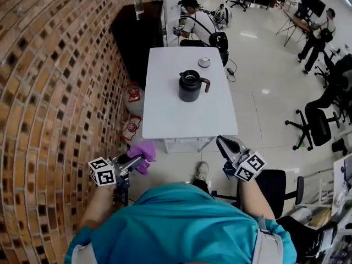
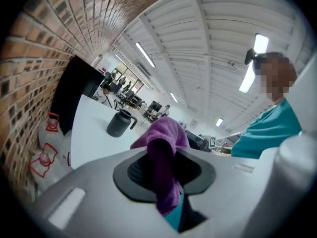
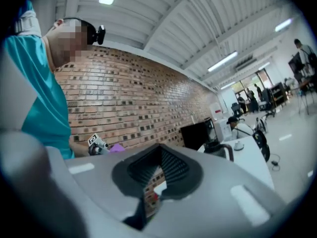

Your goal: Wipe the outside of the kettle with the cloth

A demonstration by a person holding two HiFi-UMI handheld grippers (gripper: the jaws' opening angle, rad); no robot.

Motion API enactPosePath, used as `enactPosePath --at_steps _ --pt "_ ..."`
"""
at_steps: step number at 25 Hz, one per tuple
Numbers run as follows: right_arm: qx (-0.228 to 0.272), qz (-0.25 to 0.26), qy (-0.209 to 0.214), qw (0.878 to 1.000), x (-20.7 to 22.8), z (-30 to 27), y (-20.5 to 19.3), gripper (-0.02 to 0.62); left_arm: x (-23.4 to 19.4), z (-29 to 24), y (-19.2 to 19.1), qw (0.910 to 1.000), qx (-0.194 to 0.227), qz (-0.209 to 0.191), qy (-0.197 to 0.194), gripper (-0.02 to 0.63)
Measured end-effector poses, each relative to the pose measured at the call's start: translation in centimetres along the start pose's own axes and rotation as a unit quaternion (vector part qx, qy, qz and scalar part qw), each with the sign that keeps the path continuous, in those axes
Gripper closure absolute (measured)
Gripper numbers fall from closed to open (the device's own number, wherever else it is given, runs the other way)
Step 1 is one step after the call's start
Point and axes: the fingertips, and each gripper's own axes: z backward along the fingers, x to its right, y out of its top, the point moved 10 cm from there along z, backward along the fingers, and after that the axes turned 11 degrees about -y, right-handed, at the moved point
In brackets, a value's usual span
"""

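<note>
We see the left tongs [image 1: 133,159] pinching a purple cloth [image 1: 144,150]; in the left gripper view the cloth [image 2: 166,152] is clamped between the pads, bunched up above them and hanging down below; the right tongs [image 1: 223,142] are pressed together with nothing between them, as the right gripper view shows; both are held up in the air in front of a teal shirt [image 1: 181,224], near the close edge of the white table [image 1: 165,117] and not over it.

The black kettle [image 1: 190,86] stands upright on the table near its middle, handle pointing to the right in the head view; neither pair of tongs touches it, and the cloth is well apart from it; a small round grey thing [image 1: 204,62] lies on the table beyond the kettle, and we cannot tell what it is.

A brick wall [image 1: 49,92] runs along the left side; red-and-white bags [image 1: 132,128] sit on the floor between the wall and the table; a seated person [image 1: 198,23] is at the far end of the table; a black office chair [image 1: 278,183] stands just beside the right tongs.
</note>
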Motion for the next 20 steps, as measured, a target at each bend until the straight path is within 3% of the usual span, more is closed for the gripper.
enactPosePath --at_steps 6,13,16,20 --pt "-0.018 -0.013 -0.005 1.000 -6.5 6.0 -1.4 0.592 5.5 2.7 -5.0 1.0000 0.006 0.004 -0.004 0.515" --pt "-0.049 -0.046 0.002 0.998 -6.8 13.7 -3.4 0.594 12.6 -0.9 -12.0 0.9972 0.069 0.021 0.019 0.515" --pt "-0.061 -0.030 0.006 0.998 -6.9 16.2 -4.5 0.594 14.6 -2.9 -15.0 0.9966 0.066 0.040 0.028 0.517" --pt "-0.067 -0.021 0.010 0.997 -7.5 17.8 -5.5 0.594 16.2 -4.6 -17.1 0.9971 0.061 0.044 0.005 0.517"
